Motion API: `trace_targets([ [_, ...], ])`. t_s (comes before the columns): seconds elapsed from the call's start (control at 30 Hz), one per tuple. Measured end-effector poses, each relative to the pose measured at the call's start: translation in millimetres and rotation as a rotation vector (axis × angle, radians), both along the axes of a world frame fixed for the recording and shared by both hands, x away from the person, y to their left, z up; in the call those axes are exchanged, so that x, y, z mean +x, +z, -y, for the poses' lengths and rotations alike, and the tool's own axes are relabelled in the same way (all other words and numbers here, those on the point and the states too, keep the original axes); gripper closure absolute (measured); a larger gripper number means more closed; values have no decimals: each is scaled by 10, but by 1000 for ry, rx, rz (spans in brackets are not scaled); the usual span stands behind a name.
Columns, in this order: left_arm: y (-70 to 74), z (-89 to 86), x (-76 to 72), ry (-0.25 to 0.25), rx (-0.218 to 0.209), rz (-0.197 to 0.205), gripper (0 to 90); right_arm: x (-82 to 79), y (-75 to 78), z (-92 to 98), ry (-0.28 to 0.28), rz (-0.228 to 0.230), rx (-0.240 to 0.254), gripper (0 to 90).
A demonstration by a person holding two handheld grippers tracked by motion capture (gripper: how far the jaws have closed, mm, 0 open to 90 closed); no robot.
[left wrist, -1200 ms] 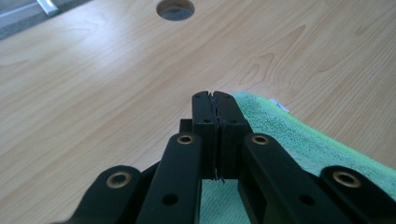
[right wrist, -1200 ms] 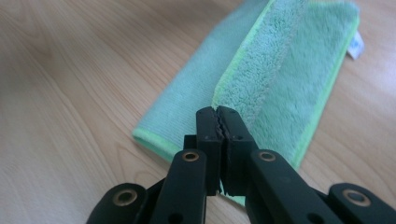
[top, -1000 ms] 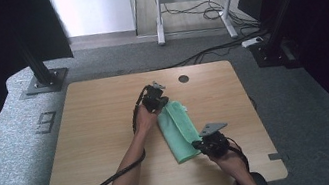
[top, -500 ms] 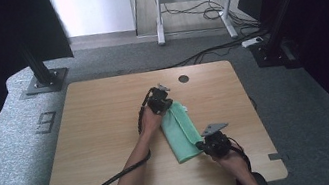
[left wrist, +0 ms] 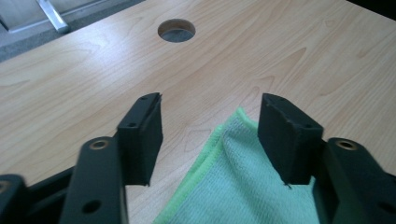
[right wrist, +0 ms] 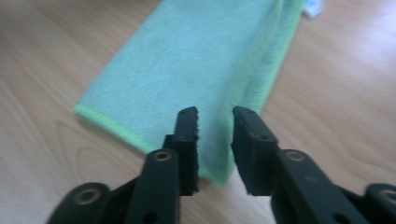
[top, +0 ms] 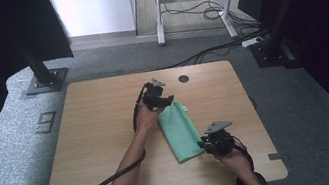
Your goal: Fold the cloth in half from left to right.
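A folded green cloth (top: 179, 130) lies flat on the wooden table (top: 102, 128). My left gripper (top: 168, 103) is at its far end. In the left gripper view the left gripper (left wrist: 210, 100) has just been opening; its jaws stand wide apart above the cloth's far corner (left wrist: 243, 186), and neither pad touches it. My right gripper (top: 202, 143) is at the cloth's near right corner. In the right gripper view the right gripper (right wrist: 215, 112) has also just been opening. A narrow gap shows between its pads, over the cloth's near edge (right wrist: 201, 60), and nothing is pinched.
A round cable hole (top: 183, 78) sits in the table beyond the left gripper. A small white tag (right wrist: 314, 7) shows at the cloth's far end. Black cables trail from both grippers toward the table's near edge. Bare wood lies to the left of the cloth.
The left gripper edged toward the cloth and came back to about where it was. The cloth and the right gripper stay in place.
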State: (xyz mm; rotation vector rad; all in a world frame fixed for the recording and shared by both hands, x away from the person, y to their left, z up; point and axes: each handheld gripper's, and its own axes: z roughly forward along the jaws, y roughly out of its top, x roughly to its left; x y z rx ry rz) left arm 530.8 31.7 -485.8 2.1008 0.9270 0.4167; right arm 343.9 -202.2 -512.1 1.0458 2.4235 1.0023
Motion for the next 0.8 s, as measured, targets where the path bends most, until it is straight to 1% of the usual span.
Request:
trace_targets([
  [0.03, 8, -8, -19, -9, 5, -7, 374, 2, 21, 18, -5, 9, 0, 664],
  [0.07, 9, -16, -44, -17, 9, -5, 341, 16, 67, 58, -23, 30, 9, 617],
  [0.1, 8, -23, -67, -24, 10, -5, 317, 25, 83, 71, -31, 37, 12, 591],
  [0.13, -7, -40, -130, -43, 16, -18, 295, 42, 103, 86, -39, 45, 13, 569],
  [0.17, -7, -40, -130, -43, 16, -18, 282, 42, 103, 86, -39, 45, 13, 569],
  [0.2, -22, -48, -164, -53, 22, -19, 255, 86, 125, 100, -49, 55, 9, 510],
  [0.23, -45, -49, -200, -58, 27, -26, 255, 86, 125, 100, -49, 55, 9, 510],
  [0.27, -78, -52, -241, -68, 34, -38, 225, 111, 126, 99, -51, 58, 6, 500],
  [0.3, -114, -55, -284, -77, 48, -43, 206, 146, 115, 91, -46, 57, 2, 470],
  [0.33, -143, -59, -318, -78, 63, -42, 181, 213, 64, 72, -42, 45, -6, 445],
  [0.37, -160, -63, -333, -81, 66, -42, 181, 213, 64, 72, -42, 45, -6, 445],
  [0.4, -210, -75, -375, -84, 76, -51, 177, 227, 48, 68, -40, 40, -8, 438],
  [0.43, -235, -82, -396, -82, 83, -56, 168, 261, -4, 58, -37, 26, -22, 422],
  [0.57, -372, -144, -496, -75, 100, -71, 162, 305, -143, 78, -43, -5, -62, 413],
  [0.6, -396, -159, -518, -69, 99, -74, 161, 310, -177, 96, -44, -17, -67, 412],
  [0.7, -430, -200, -588, -60, 89, -79, 158, 321, -225, 139, -55, -32, -73, 400],
  [0.8, -441, -229, -687, -59, 80, -78, 151, 333, -255, 167, -62, -42, -52, 390],
])
